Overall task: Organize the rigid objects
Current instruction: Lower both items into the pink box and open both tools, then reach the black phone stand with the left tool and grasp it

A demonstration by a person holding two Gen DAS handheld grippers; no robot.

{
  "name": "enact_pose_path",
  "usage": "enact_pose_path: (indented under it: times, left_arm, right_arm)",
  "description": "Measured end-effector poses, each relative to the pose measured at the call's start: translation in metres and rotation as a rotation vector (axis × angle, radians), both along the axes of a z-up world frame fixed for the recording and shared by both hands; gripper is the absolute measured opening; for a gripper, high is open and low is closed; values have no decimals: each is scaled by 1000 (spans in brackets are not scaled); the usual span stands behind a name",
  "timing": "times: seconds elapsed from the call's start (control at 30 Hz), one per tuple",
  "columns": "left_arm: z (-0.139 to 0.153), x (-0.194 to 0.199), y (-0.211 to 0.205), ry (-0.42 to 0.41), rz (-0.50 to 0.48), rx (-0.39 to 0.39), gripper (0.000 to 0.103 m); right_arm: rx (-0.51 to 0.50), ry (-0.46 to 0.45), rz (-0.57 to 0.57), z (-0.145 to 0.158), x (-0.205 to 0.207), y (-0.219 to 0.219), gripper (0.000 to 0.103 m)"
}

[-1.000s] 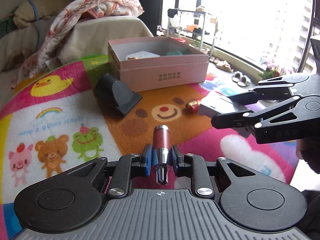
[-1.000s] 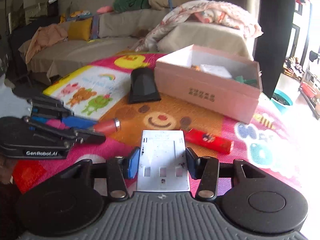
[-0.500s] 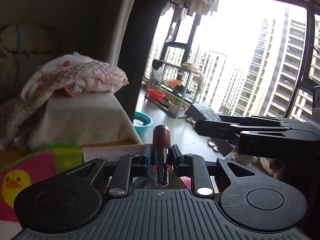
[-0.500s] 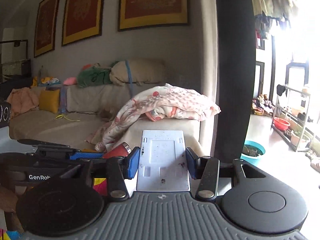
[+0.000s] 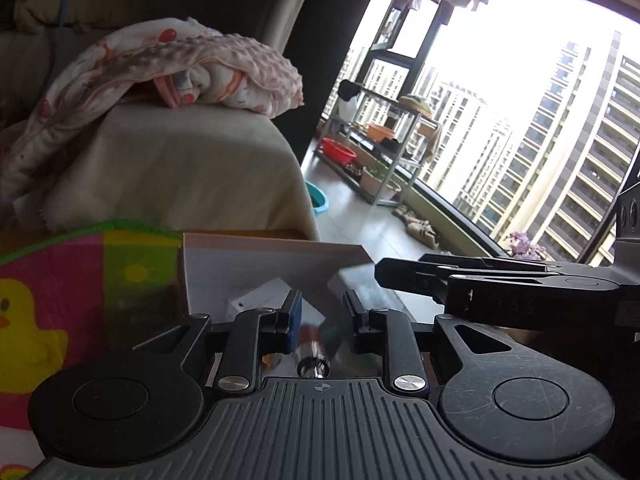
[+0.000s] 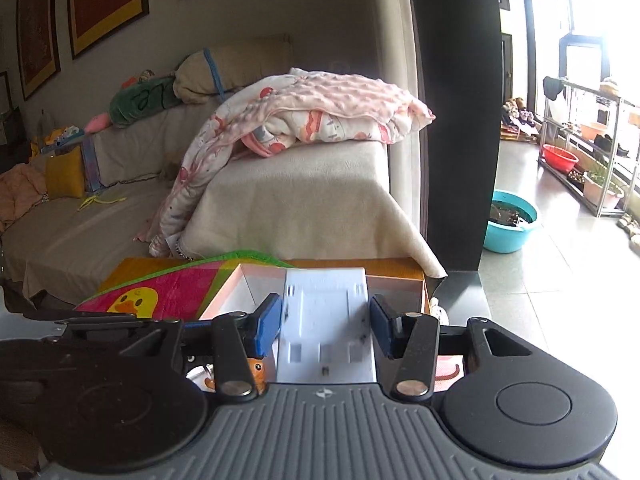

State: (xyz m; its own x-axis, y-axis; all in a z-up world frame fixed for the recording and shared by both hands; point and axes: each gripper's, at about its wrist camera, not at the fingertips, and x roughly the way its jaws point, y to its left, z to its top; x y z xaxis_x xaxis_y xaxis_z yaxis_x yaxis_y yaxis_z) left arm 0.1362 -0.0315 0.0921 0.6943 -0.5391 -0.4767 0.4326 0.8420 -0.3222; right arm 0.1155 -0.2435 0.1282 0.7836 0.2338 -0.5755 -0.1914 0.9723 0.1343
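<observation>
My left gripper [image 5: 319,312] is open over the pink box [image 5: 248,256]. The dark red lipstick tube [image 5: 314,354] is blurred between and below its jaws, loose from the pads. My right gripper [image 6: 325,316] is also over the box [image 6: 236,288], with a small gap at each pad beside the white flat plate [image 6: 326,320], which looks blurred. It shows side-on in the left wrist view [image 5: 384,274], and the plate's edge [image 5: 352,284] shows there too. A white card [image 5: 260,300] lies inside the box.
The colourful cartoon mat [image 5: 60,300] covers the table under the box. A beige sofa [image 6: 296,196] with a pink blanket [image 6: 320,112] stands just behind. A teal basin [image 6: 510,220] and a metal rack [image 6: 592,160] stand on the floor at the right.
Both grippers tilted down over the pink box. The left jaws opened and let the lipstick go. The right jaws widened around the plate.
</observation>
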Motion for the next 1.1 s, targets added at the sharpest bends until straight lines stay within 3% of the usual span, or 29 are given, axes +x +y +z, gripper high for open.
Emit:
enact_pose_path:
  times: [0.07,0.23,0.37,0.5,0.6,0.67,0.83,0.9,1.0,1.1]
  left_arm:
    - [8,-12,11,-40,10,19,25]
    - [18,-59,57,-88,97,1,25]
    - [-6,-97,93,6,208,-29,25]
    - [-40,-126,112,137,261,-59,25]
    - [-51,-142,118,168,280,-75,25]
    - [-51,-147,116,165,279,-46,25]
    - [-58,-152,88,176,234,129,25]
    - [-67,-150,78,206,202,141,25]
    - [-71,-151,64,178,176,169,29]
    - [-70,-153,49,164,143,212,41]
  right_arm:
    - [16,2,-13,-4,-4,-3,69]
    - [-11,-69,0,-11,-53,-12,78]
    - [-75,-90,-7,-32,-106,-18,81]
    - [-58,-12,8,-62,-141,-21,81]
    - [-19,49,16,-80,-159,-19,81]
    - [16,73,23,-87,-166,-17,81]
    - [48,140,52,-99,-166,-7,82]
    - [36,131,45,-102,-168,-4,84]
    - [20,114,47,-104,-171,0,86]
    - [11,108,48,-105,-172,1,86]
